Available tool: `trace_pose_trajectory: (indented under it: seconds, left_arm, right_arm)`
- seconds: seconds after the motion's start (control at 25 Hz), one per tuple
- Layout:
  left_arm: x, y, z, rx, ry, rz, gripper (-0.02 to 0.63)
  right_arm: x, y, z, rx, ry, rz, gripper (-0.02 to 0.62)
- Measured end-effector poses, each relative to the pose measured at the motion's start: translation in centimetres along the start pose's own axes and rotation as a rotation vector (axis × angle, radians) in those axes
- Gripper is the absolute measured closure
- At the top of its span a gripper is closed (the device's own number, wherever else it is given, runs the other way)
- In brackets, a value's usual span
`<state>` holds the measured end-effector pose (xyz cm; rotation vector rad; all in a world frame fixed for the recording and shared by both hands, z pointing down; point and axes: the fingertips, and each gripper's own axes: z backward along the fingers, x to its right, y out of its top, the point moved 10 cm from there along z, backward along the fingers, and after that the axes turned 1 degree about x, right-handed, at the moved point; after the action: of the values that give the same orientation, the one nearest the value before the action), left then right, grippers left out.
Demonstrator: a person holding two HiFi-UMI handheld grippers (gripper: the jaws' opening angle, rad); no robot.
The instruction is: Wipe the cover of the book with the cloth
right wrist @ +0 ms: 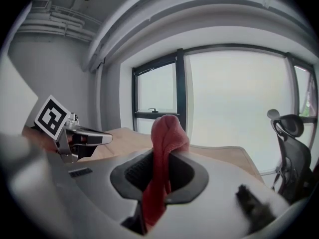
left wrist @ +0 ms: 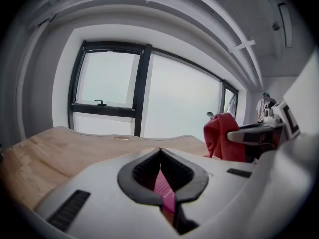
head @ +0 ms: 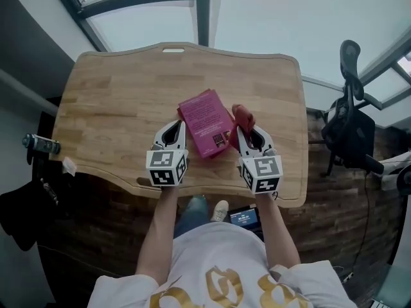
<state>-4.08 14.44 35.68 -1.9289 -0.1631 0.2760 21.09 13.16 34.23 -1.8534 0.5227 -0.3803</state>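
Note:
A pink book (head: 204, 122) is over the middle of the wooden table (head: 115, 108), its back cover up. My left gripper (head: 174, 128) is at the book's near left edge. In the left gripper view my left gripper (left wrist: 160, 152) is shut, with a strip of the pink book (left wrist: 164, 192) pinched between its pads. My right gripper (head: 248, 132) is just right of the book and is shut on a red cloth (head: 243, 117). The red cloth (right wrist: 166, 133) bulges up out of my right gripper (right wrist: 162, 156) and hangs down behind the pads. It also shows as a red cloth (left wrist: 222, 136) at the left gripper view's right.
A black office chair (head: 350, 124) stands to the right of the table. A dark bottle-like object (head: 38, 145) sits off the table's left side. A small screen (head: 244, 218) shows below the near table edge. Large windows (right wrist: 229, 98) lie beyond the table.

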Motion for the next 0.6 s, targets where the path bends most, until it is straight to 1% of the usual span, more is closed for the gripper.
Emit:
trace_pose_trajectory:
  seconds: [0.16, 0.28, 0.44, 0.6]
  left_arm:
    - [2.0, 0.8, 2.5, 0.052, 0.028, -0.032, 0.592]
    - [2.8, 1.0, 4.2, 0.083, 0.068, -0.044, 0.592]
    - [3.6, 1.4, 5.5, 0.108, 0.089, -0.038, 0.592]
    - [4.0, 1.7, 5.7, 0.123, 0.099, -0.044, 0.591]
  right_arm:
    - [-0.5, 0.4, 2.4, 0.048, 0.019, -0.008, 0.528]
    - [-0.6, 0.8, 3.5, 0.080, 0.027, 0.001, 0.528]
    - [-1.2, 1.2, 4.2, 0.077, 0.026, 0.032, 0.528]
    - [-1.7, 1.2, 4.5, 0.088, 0.031, 0.069, 0.529]
